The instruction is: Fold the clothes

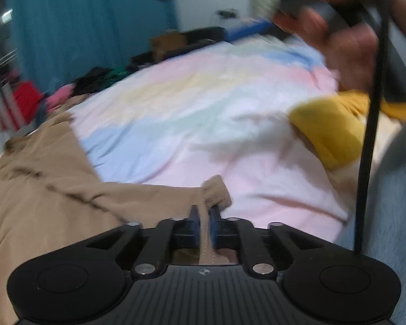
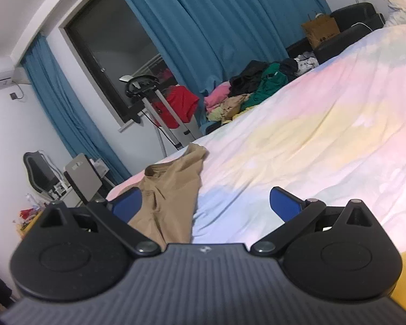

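A tan garment (image 1: 40, 189) lies spread on the pastel bed cover (image 1: 176, 108), filling the lower left of the left wrist view. My left gripper (image 1: 205, 211) is shut on a corner of this tan garment, the cloth pinched between the blue pads. The right wrist view shows the same tan garment (image 2: 170, 189) stretching away toward the bed's far edge. Above its near part my right gripper (image 2: 205, 203) stands open, blue pads wide apart, nothing between them. A person's hand (image 1: 346, 46) holding the right gripper blurs the upper right of the left wrist view.
A yellow garment (image 1: 330, 130) lies on the bed to the right. A pile of clothes (image 2: 246, 92) sits at the bed's far edge, before blue curtains (image 2: 216, 27). A black cable (image 1: 370, 135) hangs down at right. A garment steamer (image 2: 154, 108) and chair (image 2: 38, 173) stand beside the bed.
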A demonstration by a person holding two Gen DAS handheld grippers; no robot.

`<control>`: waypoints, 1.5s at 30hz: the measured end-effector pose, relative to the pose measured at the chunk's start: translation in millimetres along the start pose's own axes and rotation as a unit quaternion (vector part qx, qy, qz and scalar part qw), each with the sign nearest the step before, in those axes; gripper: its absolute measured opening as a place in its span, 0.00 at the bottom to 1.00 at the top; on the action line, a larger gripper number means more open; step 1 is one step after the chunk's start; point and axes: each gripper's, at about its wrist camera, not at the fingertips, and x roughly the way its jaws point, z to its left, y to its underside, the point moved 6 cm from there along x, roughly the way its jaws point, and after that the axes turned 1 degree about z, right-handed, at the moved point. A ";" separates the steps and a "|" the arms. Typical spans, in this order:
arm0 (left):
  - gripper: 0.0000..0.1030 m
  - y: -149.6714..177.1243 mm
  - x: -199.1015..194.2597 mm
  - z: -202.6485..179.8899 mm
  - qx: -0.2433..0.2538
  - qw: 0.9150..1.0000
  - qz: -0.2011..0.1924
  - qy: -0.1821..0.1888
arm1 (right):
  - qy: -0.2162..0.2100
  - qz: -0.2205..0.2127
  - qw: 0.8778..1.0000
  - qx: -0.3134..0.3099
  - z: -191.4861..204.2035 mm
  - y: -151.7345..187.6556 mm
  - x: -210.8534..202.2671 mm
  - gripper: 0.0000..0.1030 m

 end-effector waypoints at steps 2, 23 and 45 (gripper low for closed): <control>0.06 -3.7 -17.2 16.6 -0.063 0.998 -0.011 0.000 | 0.004 -0.001 1.000 -0.002 0.4 0.5 -1.1 0.99; 0.39 74.4 -116.3 136.4 -0.438 0.893 0.098 -0.039 | -0.001 0.063 0.997 -0.038 34.5 39.5 17.7 0.99; 0.57 -51.1 135.3 370.2 -0.401 0.911 0.050 -0.084 | 0.083 0.064 0.992 -0.073 24.8 75.3 116.2 0.99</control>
